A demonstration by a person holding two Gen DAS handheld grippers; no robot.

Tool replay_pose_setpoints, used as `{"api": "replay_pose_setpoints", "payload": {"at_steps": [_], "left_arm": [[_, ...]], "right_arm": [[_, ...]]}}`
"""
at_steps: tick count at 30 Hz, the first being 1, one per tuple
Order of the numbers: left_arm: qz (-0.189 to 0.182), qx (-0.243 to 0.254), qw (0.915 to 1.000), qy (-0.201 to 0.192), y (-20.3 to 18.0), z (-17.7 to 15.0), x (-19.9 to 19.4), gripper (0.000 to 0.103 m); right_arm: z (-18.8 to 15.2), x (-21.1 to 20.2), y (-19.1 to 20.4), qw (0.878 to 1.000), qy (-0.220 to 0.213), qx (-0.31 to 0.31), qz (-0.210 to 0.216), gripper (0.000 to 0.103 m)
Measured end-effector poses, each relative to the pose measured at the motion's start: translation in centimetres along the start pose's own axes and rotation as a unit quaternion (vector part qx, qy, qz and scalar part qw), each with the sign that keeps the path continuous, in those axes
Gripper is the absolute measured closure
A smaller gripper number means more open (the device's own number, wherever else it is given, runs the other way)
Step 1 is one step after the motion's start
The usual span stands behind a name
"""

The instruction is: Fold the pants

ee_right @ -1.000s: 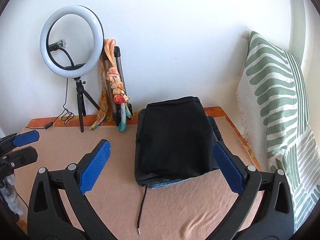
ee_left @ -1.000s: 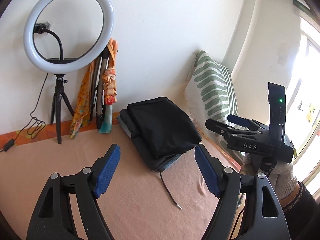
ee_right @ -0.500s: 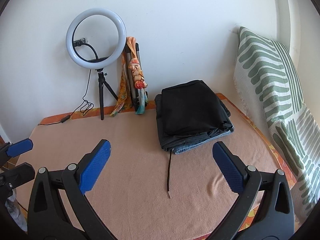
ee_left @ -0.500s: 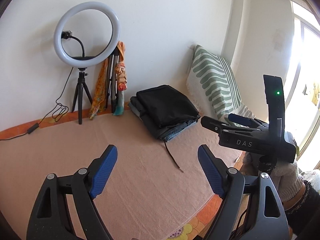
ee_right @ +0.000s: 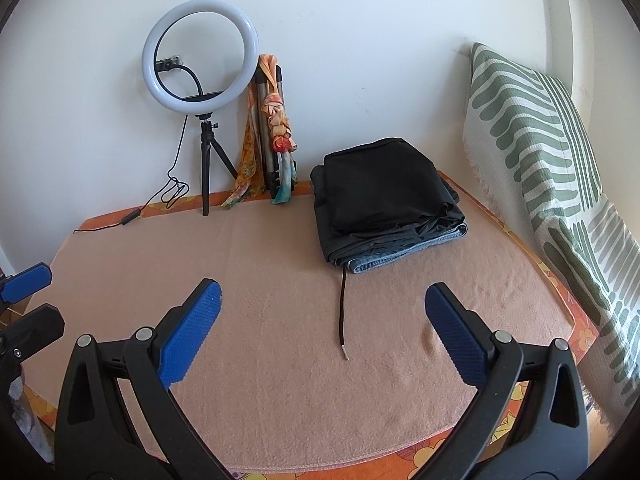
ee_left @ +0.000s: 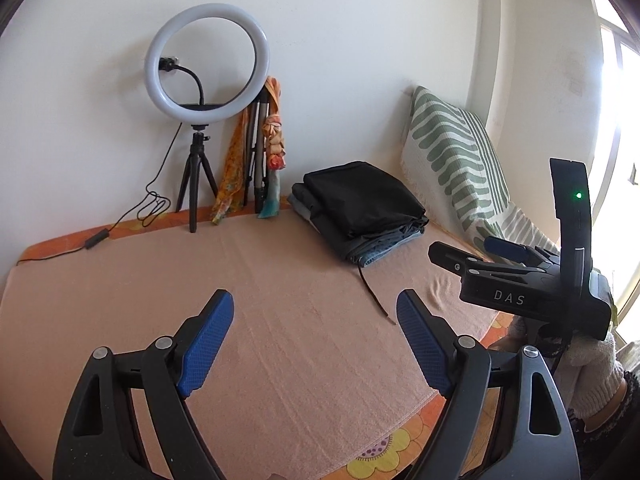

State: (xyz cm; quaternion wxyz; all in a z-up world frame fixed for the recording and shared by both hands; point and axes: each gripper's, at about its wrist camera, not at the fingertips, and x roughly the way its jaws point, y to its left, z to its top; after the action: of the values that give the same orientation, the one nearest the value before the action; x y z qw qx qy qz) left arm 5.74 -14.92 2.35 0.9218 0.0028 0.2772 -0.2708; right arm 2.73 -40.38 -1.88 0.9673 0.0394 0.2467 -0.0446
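Folded black pants [ee_right: 384, 184] top a stack at the bed's [ee_right: 280, 360] far side, ahead of the empty, wide-set right gripper [ee_right: 322, 326], the nearer one; the left gripper's [ee_left: 316, 340] fingers are opening on nothing.

Your left gripper [ee_left: 314, 340] points forward and a little downward, its jaws opening with nothing between the blue pads. Your right gripper [ee_right: 322, 330] sits beside it at much the same tilt, jaws spread wide and empty. From the left wrist view, your right hand [ee_left: 592, 372], in a pale knit glove, grips that tool's handle from below.
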Motion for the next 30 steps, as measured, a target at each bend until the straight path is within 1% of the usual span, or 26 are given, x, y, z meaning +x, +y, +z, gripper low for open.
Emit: {"api": "replay_pose_setpoints", "payload": {"at_steps": [5, 9, 13, 14, 16, 17, 20, 25, 30], "left_arm": [[0.021, 0.019, 0.9996, 0.007, 0.1, -1.1, 0.8, 0.010], [0.033, 0.008, 0.9994, 0.007, 0.5, -1.5, 0.8, 0.008], [0.062, 0.024, 0.9978, -0.004, 0.6, -1.8, 0.6, 0.008], [0.065, 0.026, 0.9976, -0.007, 0.6, -1.8, 0.6, 0.008], [0.059, 0.024, 0.9979, -0.009, 0.7, -1.9, 0.4, 0.004], [0.057, 0.023, 0.9980, -0.009, 0.7, -2.0, 0.4, 0.001], [0.059, 0.023, 0.9979, -0.009, 0.8, -2.1, 0.3, 0.001], [0.063, 0.027, 0.9976, 0.006, 0.8, -2.1, 0.7, 0.001], [0.067, 0.020, 0.9975, 0.010, 1.0, -2.1, 0.7, 0.001]], "right_arm": [[-0.2, 0.2, -0.1, 1.000, -0.008, 0.009, -0.004, 0.000], [-0.5, 0.2, 0.2, 1.000, -0.013, -0.002, -0.015, 0.000], [-0.7, 0.2, 0.3, 1.000, -0.010, 0.000, -0.013, 0.000], [-0.8, 0.1, 0.3, 1.000, -0.009, 0.000, -0.013, 0.000], [-1.1, 0.0, 0.3, 1.000, -0.008, 0.001, -0.012, 0.000], [-1.2, 0.0, 0.3, 1.000, -0.008, 0.002, -0.011, 0.000], [-1.3, 0.0, 0.1, 1.000, -0.007, 0.008, -0.009, 0.000], [-1.3, 0.0, 0.0, 1.000, -0.008, 0.009, -0.008, 0.000], [-1.2, 0.1, -0.1, 1.000, -0.008, 0.007, -0.007, 0.000]]}}
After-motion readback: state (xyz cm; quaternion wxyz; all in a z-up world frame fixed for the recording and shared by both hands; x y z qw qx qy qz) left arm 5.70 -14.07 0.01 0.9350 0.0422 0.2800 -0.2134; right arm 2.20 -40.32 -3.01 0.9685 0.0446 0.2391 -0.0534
